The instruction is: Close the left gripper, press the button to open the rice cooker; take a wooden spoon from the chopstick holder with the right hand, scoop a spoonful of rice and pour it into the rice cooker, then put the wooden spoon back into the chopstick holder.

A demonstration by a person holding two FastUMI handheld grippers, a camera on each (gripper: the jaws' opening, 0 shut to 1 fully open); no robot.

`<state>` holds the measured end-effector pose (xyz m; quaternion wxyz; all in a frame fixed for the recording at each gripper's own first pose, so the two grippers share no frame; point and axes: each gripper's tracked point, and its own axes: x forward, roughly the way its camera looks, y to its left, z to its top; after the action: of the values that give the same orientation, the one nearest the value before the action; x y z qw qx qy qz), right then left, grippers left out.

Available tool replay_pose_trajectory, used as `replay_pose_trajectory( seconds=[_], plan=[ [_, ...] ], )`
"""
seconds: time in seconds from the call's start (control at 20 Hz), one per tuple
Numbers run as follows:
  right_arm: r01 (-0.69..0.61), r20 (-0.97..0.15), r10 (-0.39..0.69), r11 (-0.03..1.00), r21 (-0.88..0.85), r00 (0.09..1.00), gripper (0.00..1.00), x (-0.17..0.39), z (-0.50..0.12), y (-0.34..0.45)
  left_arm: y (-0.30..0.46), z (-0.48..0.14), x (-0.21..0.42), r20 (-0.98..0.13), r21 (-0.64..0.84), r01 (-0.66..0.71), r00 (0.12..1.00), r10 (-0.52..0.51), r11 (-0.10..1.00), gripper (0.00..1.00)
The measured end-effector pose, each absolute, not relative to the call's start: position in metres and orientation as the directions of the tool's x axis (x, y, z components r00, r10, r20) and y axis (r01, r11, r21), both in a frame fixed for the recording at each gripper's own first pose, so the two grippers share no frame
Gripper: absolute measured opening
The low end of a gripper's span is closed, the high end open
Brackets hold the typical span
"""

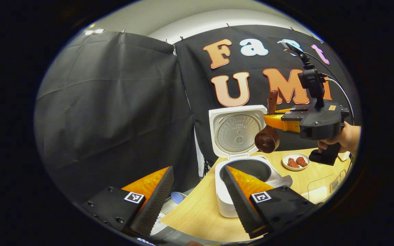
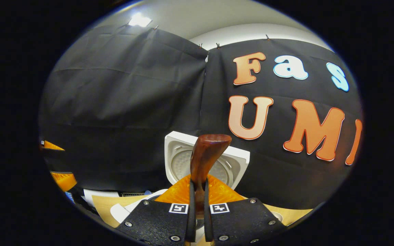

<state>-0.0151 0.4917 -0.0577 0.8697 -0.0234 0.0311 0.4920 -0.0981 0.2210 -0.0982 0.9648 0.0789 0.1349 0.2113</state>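
Left gripper (image 1: 197,201) spread wide at the bottom of the left gripper view, nothing between its fingers (image 1: 154,201), lower ends cut off by the view's edge. Just past them, on the wooden table (image 1: 197,212), the white rice cooker (image 1: 248,177) with lid (image 1: 238,131) standing upright; front wall partly covered by the near finger, dark inner pot seen only in part, contents not made out. Above and right of the cooker, held in the air, the right gripper (image 1: 273,120) clamped on the wooden spoon (image 1: 268,136), handle pointing up, round bowl hanging below the fingers and over the cooker's right rim; whether any rice sits in the bowl cannot be told. Behind it, a hand (image 1: 344,138) on the grip, partly cut off. Farther right on the table, a small white dish (image 1: 295,161) with reddish pieces, and something pale at the edge too distorted to name.

From the right gripper view, fingers (image 2: 191,212) pressed narrow on the spoon handle (image 2: 205,160), spoon bowl hidden beneath them. Beyond, the raised lid (image 2: 183,153), half covered by the handle. At far left, parts of the other gripper (image 2: 62,179), mostly cut off.
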Motion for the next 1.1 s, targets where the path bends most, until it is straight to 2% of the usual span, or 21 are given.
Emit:
replay_pose_trajectory(
  seconds=[0.25, 0.5, 1.1],
  plan=[
    [-0.823, -0.095, 0.823, 0.565, 0.053, 0.559, 0.09, -0.008, -0.058, 0.437, 0.199, -0.09, -0.098, -0.21, 0.214, -0.359, 0.892, 0.401, 0.909, 0.96],
    [-0.746, -0.125, 0.753, 0.658, 0.108, 0.646, 0.09, 0.012, -0.068, 0.37, 0.172, -0.094, -0.092, -0.228, 0.207, -0.308, 0.908, 0.352, 0.929, 0.96],
    [-0.476, -0.267, 0.511, 0.859, 0.188, 0.817, 0.09, 0.044, -0.128, 0.179, 0.085, -0.088, -0.057, -0.227, 0.199, -0.156, 0.953, 0.2, 0.968, 0.96]
  ],
)
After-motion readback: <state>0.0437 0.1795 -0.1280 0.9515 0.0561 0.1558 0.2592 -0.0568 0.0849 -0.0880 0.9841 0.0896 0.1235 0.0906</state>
